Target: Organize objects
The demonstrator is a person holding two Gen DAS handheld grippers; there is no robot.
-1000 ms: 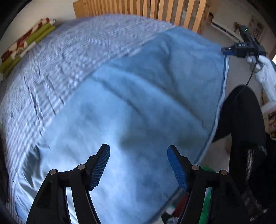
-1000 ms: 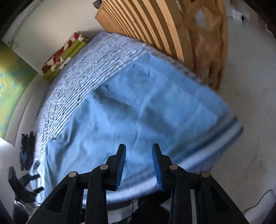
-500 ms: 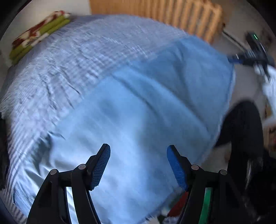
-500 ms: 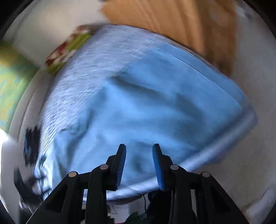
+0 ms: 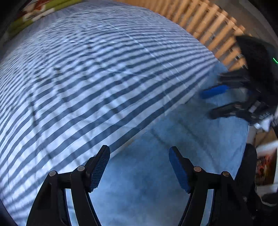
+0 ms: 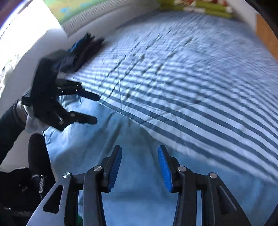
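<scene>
Over striped sheet [image 5: 97,83] now — right gripper [image 6: 139,166] opening, empty.

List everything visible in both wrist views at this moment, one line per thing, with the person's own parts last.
striped bedsheet: one, blue and white, covers the bed
blue towel: one, light blue, spread flat on the near part of the sheet
wooden slats: one set, tan, beyond the bed
patterned cloth: one, green, red and white, far edge of bed
dark bundle: one, black and blue, blurred, bed's edge
left gripper: jaws closing, nothing between, above towel
right gripper: jaws opening, nothing between, above towel
</scene>
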